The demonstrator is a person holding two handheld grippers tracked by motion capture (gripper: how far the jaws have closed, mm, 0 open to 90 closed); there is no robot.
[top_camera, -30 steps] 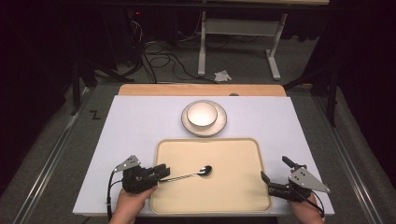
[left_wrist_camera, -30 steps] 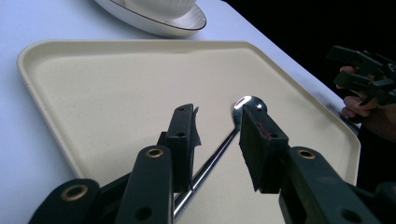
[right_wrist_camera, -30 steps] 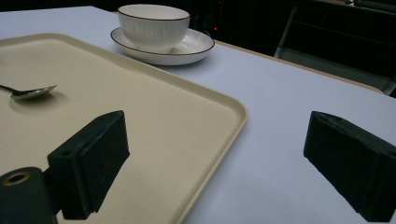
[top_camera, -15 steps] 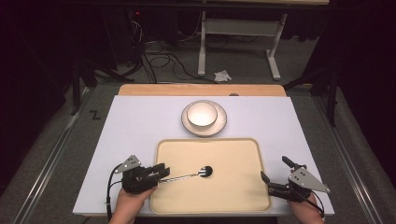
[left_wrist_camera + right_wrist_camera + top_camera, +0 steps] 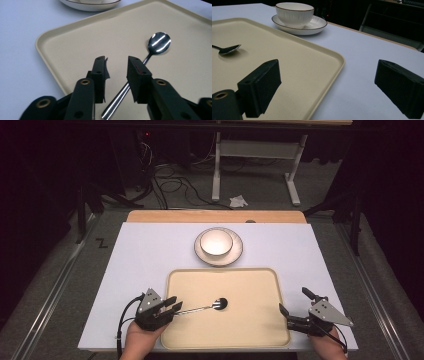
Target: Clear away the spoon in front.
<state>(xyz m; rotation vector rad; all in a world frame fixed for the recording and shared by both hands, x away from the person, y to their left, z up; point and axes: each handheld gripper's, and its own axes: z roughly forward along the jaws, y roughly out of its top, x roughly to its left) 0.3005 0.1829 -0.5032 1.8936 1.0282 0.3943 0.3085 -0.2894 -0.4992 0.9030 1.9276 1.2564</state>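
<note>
Left gripper view puts the shiny steel spoon (image 5: pixel 140 72) on the beige plastic tray (image 5: pixel 72 50), its handle between our left gripper (image 5: pixel 117 68) fingers, just narrowing but apart, so next we squeeze.

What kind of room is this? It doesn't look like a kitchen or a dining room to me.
Probably a lab or workshop set up to record table tasks, not a kitchen. A tray with a spoon lies on a plain white table, with dark surroundings and loose cables on the floor behind.
</note>
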